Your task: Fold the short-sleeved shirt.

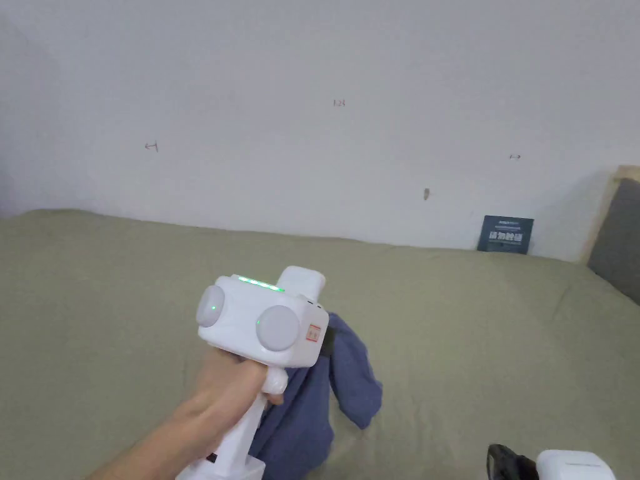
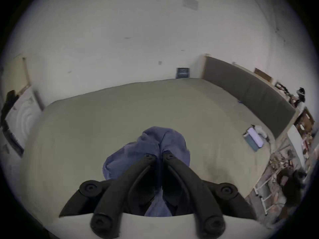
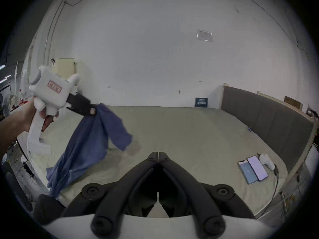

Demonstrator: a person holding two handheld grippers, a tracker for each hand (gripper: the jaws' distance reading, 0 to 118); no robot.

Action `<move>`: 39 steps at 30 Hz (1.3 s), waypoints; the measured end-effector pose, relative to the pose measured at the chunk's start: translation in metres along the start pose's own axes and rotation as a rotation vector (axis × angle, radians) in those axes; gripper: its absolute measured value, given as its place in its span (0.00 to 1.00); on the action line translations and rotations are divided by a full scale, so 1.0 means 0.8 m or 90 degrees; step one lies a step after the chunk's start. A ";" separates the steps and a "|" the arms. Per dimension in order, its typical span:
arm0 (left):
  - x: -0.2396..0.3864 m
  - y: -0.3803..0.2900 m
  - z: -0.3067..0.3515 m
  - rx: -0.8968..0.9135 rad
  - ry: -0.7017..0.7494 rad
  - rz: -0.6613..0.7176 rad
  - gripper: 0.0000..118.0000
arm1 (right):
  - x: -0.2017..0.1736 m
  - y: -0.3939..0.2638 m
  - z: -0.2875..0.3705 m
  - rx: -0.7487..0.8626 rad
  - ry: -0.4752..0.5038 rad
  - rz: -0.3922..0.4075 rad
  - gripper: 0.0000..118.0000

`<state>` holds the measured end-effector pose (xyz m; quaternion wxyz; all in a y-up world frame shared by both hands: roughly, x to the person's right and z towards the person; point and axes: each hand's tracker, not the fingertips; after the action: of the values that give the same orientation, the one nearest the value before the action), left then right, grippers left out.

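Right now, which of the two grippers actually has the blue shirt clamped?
The left gripper: its jaws pinch the blue shirt, which hangs from it above the bed. The right gripper is shut with nothing between its jaws.

1. In the head view the left gripper hid its own jaws and the top of the blue shirt.
2. The shirt's lower part ran off the bottom edge.
3. The right gripper was cut by the bottom edge.
4. The dark sign on the wall was too small to make out.
5. In the left gripper view the jaws covered the pinched cloth.
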<state>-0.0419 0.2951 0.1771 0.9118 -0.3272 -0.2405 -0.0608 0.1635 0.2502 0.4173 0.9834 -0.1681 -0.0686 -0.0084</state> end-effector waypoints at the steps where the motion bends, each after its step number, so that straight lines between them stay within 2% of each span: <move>1: 0.015 0.004 -0.015 -0.002 -0.026 0.007 0.05 | 0.006 0.000 -0.002 -0.003 -0.006 -0.001 0.00; 3: 0.048 0.001 -0.046 -0.013 -0.073 0.007 0.05 | 0.015 -0.005 -0.008 -0.010 -0.023 -0.006 0.00; 6: 0.077 -0.026 -0.104 -0.065 -0.073 -0.020 0.05 | 0.024 -0.015 -0.020 -0.031 -0.036 -0.014 0.00; 10: 0.082 -0.080 -0.180 -0.152 -0.084 0.008 0.05 | 0.029 -0.031 -0.037 -0.058 -0.048 -0.015 0.00; 14: 0.074 -0.117 -0.221 -0.190 -0.069 0.022 0.06 | 0.028 -0.043 -0.057 -0.088 -0.052 -0.017 0.00; 15: 0.072 -0.123 -0.223 -0.188 -0.064 0.022 0.11 | 0.028 -0.045 -0.060 -0.092 -0.050 -0.018 0.00; 16: 0.069 -0.126 -0.221 -0.180 -0.060 0.021 0.25 | 0.027 -0.045 -0.062 -0.094 -0.049 -0.018 0.00; 17: 0.063 -0.126 -0.216 -0.158 -0.061 0.022 0.54 | 0.025 -0.044 -0.065 -0.096 -0.050 -0.017 0.00; 18: 0.059 -0.124 -0.206 -0.148 -0.067 0.029 0.91 | 0.023 -0.043 -0.064 -0.096 -0.048 -0.015 0.00; 19: 0.053 -0.122 -0.194 -0.136 -0.065 0.033 1.00 | 0.020 -0.041 -0.064 -0.094 -0.047 -0.014 0.00; 22: 0.029 -0.116 -0.121 -0.031 -0.038 0.045 1.00 | 0.011 -0.032 -0.056 -0.075 -0.040 -0.015 0.00; 26: -0.014 -0.121 0.011 0.098 0.050 0.033 0.99 | -0.004 -0.018 -0.039 -0.044 -0.027 -0.024 0.00; 28: -0.039 -0.131 0.076 0.148 0.075 0.058 0.94 | -0.012 -0.013 -0.032 -0.030 -0.019 -0.029 0.00; 29: -0.050 -0.138 0.113 0.172 0.097 0.069 0.81 | -0.016 -0.011 -0.029 -0.024 -0.014 -0.030 0.00; 32: -0.079 -0.173 0.204 0.244 0.186 0.085 0.55 | -0.028 -0.006 -0.018 -0.010 -0.004 -0.027 0.00; 33: -0.085 -0.182 0.222 0.258 0.210 0.096 0.14 | -0.032 -0.005 -0.015 -0.008 -0.001 -0.025 0.00; 34: -0.092 -0.197 0.244 0.269 0.240 0.109 0.06 | -0.036 -0.005 -0.014 -0.003 0.004 -0.023 0.00; 39: -0.122 -0.244 0.297 0.238 0.288 0.126 0.06 | -0.057 -0.002 -0.006 0.004 0.023 -0.021 0.00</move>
<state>-0.2745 0.2869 0.4004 0.9881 -0.1538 -0.0057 0.0020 0.1190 0.2465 0.4073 0.9847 -0.1635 -0.0539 -0.0275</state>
